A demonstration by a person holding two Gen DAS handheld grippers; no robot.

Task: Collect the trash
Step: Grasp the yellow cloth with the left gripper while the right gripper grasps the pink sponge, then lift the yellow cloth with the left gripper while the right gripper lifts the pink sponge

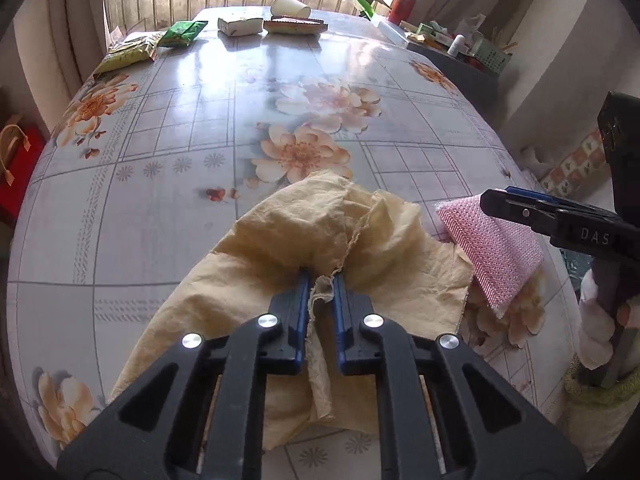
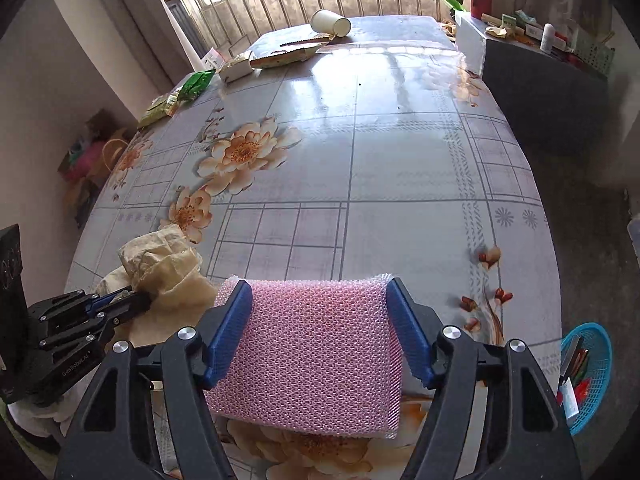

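Observation:
A crumpled yellowish sheet of paper (image 1: 280,232) lies at the near edge of the flowered table (image 1: 180,128). My left gripper (image 1: 320,278) is shut on a raised fold of it, its blue pads pinching the crease. Just to its right sits a pink bubble-wrap pouch (image 2: 320,352). My right gripper (image 2: 318,292) straddles that pouch, and both blue pads press on its side edges. From the left wrist view, the right gripper (image 1: 500,198) shows side-on over the pink pouch (image 1: 492,252). The right wrist view shows the left gripper (image 2: 140,298) on the paper (image 2: 160,264).
At the table's far end lie a tipped paper cup (image 1: 290,6), a small box (image 1: 240,26), a flat pack (image 1: 294,24) and green packets (image 1: 182,32). A cluttered dark cabinet (image 2: 540,80) stands far right. A blue basket (image 2: 586,372) sits on the floor at right.

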